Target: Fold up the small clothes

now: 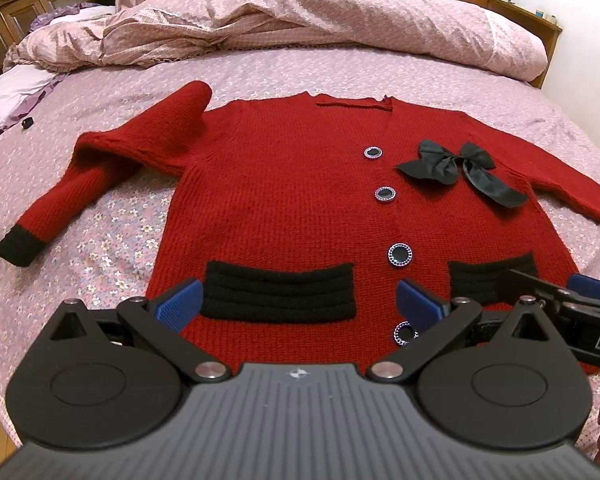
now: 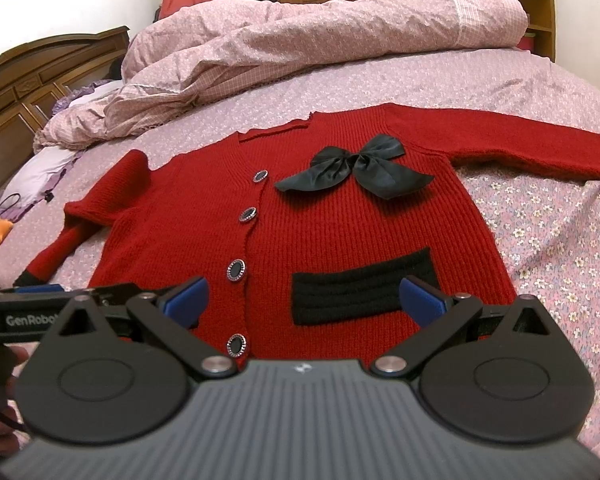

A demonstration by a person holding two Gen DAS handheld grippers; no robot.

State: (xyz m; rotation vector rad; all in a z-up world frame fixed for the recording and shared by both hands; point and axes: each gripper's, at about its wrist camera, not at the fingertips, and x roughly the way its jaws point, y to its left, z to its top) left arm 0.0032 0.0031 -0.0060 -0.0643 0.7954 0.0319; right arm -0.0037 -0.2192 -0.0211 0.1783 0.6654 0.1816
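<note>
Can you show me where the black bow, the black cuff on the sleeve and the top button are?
black bow (image 2: 358, 160), right wrist view, on its centre knot.
black cuff (image 1: 18, 246), left wrist view, on the sleeve's end band.
top button (image 1: 373, 152), left wrist view, on its dark centre.

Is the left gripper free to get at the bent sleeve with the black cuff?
Probably yes: the left gripper is open and empty over the hem, and that sleeve lies uncovered on the bedspread to its left.

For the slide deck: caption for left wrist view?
Open left gripper poised over red cardigan spread flat on bed.
</note>
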